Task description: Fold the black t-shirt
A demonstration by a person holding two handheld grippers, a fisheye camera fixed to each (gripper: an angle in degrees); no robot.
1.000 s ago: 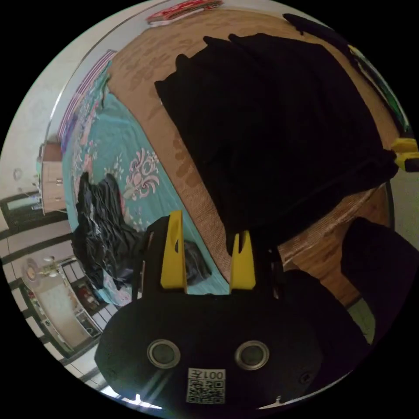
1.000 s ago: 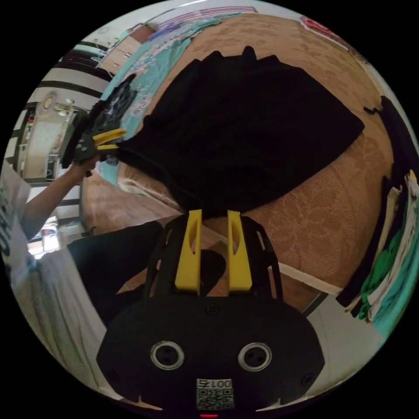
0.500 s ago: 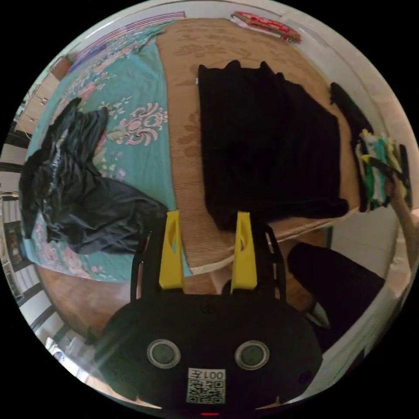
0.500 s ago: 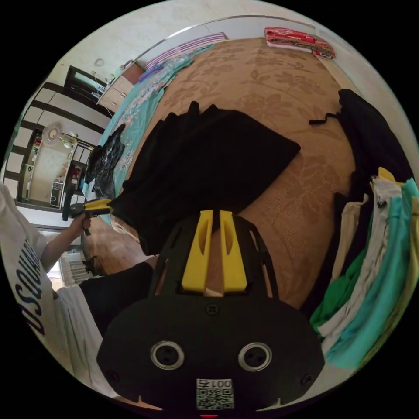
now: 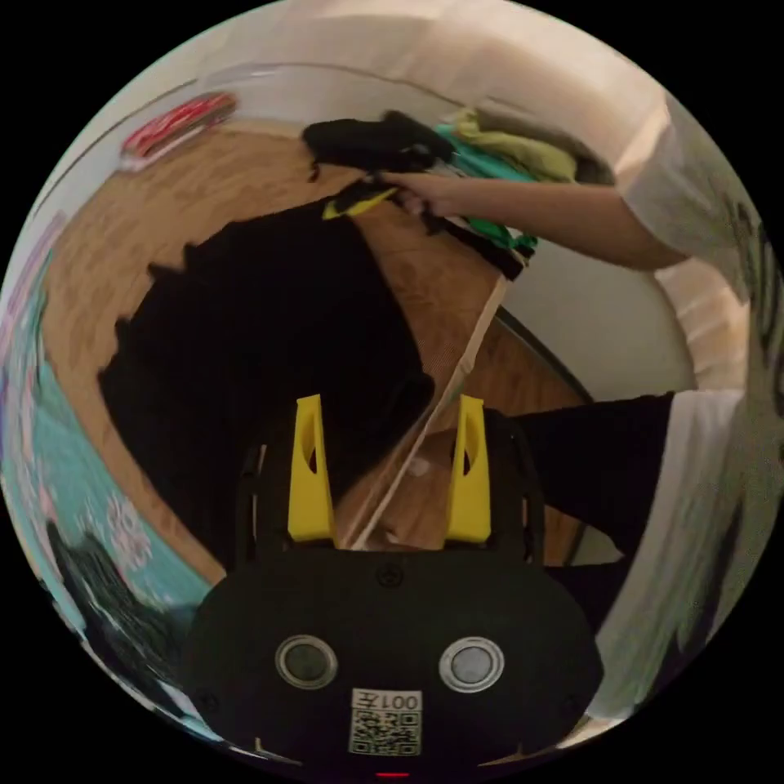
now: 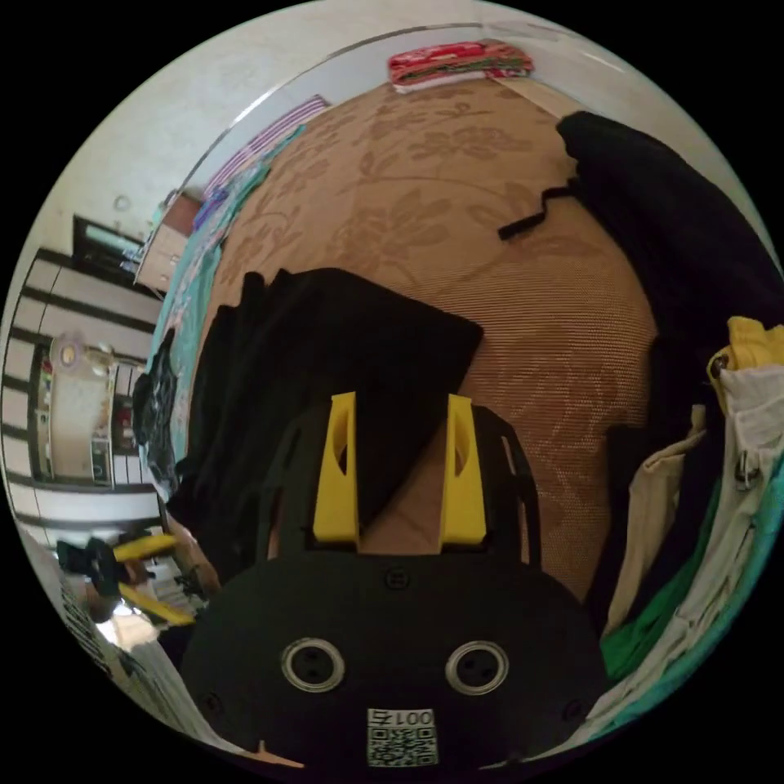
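On the brown patterned mat (image 6: 490,269) of the bed lies the black t-shirt (image 6: 327,359), folded into a flat dark shape with its near edge close to the mat's pale border (image 5: 457,367). Seen in the left gripper view, the same black t-shirt (image 5: 261,343) spreads over the mat beyond the left hand-held gripper (image 5: 390,474), whose yellow jaws stand wide apart and hold nothing; between them show the mat's border and the wooden bed frame (image 5: 506,367). Farther off in that view the right hand-held gripper (image 5: 355,202) hangs above the far corner of the shirt, gripped by a hand (image 5: 429,192) at the end of a bare forearm (this part is blurred, so whether it touches cloth cannot be told).

In the right gripper view the right hand-held gripper (image 6: 400,465) also has its jaws wide and empty, poised over the shirt's near corner and the bare mat. A heap of other clothes (image 6: 735,425), black, white, green and yellow, sits at the mat's side. A folded red cloth (image 6: 457,61) lies at the far end, and a teal flowered sheet (image 6: 192,269) borders the mat. The left hand-held gripper (image 6: 139,572) appears low at the edge, jaws apart.
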